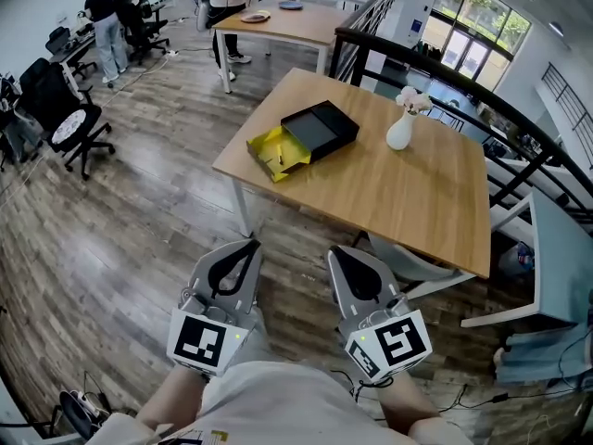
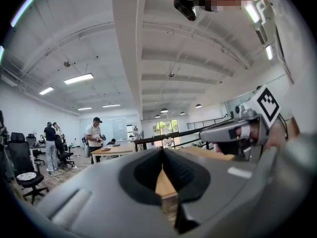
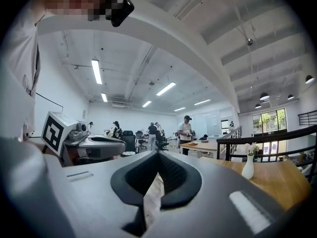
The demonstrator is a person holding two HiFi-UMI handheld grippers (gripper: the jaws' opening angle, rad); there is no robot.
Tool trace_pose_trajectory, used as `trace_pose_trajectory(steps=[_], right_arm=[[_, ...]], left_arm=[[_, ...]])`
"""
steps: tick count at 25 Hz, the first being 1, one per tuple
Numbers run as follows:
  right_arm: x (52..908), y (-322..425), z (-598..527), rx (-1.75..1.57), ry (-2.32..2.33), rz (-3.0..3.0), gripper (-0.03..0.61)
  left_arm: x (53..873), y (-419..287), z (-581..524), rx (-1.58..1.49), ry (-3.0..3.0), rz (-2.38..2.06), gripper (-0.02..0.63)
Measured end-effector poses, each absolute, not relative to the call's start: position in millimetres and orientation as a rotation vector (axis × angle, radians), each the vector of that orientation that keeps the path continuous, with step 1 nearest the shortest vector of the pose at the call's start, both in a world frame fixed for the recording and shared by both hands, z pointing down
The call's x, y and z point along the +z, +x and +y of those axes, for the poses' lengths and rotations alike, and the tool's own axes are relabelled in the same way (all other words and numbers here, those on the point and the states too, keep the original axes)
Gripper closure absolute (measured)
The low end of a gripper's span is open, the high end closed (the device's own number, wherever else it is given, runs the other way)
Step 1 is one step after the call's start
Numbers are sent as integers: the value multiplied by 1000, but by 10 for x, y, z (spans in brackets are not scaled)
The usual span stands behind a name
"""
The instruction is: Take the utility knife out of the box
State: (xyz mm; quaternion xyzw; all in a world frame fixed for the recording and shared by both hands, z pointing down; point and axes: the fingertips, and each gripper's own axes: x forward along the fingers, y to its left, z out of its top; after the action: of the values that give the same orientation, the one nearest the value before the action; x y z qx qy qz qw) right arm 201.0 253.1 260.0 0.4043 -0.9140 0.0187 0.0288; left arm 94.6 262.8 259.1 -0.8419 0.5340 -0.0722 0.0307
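Observation:
A black box (image 1: 320,128) lies open on the wooden table (image 1: 398,193), with a yellow flap or insert (image 1: 276,152) spread at its left end. On the yellow part sits a small dark item too small to tell apart. Both grippers hang side by side over the wood floor, well short of the table's near edge. My left gripper (image 1: 252,242) (image 2: 162,151) has its jaws together with nothing between them. My right gripper (image 1: 335,251) (image 3: 158,155) is likewise shut and empty. Each gripper view shows the other gripper alongside.
A white vase (image 1: 401,128) (image 3: 248,168) with flowers stands right of the box. Office chairs (image 1: 74,128) stand at the left. People stand around a second table (image 1: 278,21) behind. A black railing (image 1: 445,72) runs past the far side, and a pale chair (image 1: 547,276) stands at the right.

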Motion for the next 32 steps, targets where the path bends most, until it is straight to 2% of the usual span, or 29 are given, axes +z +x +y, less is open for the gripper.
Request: trace_pose_trajectory(steps=[11,20,32], right_arm=[[2709,1216,1109,103,1265,-2749,578],[2530,323,-187,104,1327,-2698,578],[2426,-84,-1269,111,1485,-2631,577]], left_arm=[[2683,184,1139,-223,-2660,1603,612],[2578,-711,-179,-216,-2710,1534,612],[2540,-1394,-1315,-214,-2725,1512,612]])
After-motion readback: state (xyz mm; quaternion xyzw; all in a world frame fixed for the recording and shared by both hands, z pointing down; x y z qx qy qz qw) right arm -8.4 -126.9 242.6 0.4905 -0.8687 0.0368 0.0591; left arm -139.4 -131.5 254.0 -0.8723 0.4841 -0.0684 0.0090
